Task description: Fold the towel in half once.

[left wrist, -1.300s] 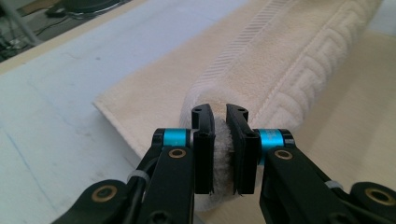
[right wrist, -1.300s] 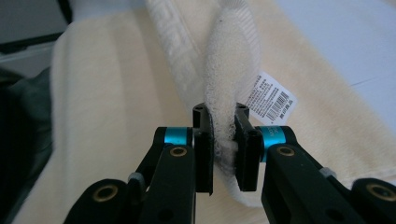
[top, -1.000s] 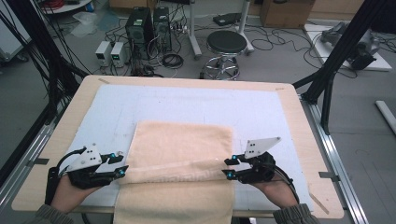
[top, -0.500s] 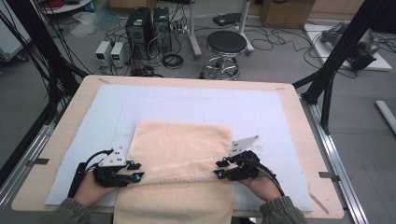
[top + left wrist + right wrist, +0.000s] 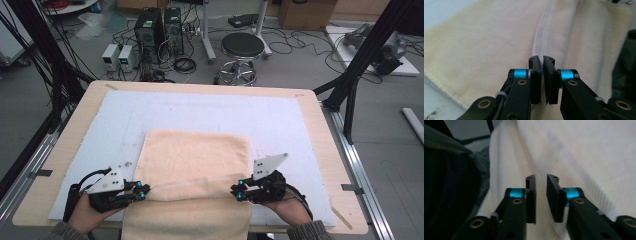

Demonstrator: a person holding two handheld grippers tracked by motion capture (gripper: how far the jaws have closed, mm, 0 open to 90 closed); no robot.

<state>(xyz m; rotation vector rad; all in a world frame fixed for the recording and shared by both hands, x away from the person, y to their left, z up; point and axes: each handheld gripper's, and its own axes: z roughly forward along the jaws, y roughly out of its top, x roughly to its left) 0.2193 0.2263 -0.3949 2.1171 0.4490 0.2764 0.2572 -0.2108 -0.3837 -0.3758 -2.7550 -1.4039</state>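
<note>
Both hands lie low at the table's near edge, grippers pointing inward at each other. The towel lies flat on the white mat, its near part hanging over the edge. Left gripper is clamped on the towel's left edge, on its woven band. Right gripper: jaws just been closing, now narrow, right edge between them; contact cannot be told.

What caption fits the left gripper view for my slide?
Left gripper, jaws just closed, pinching the ribbed band of a cream towel.
</note>
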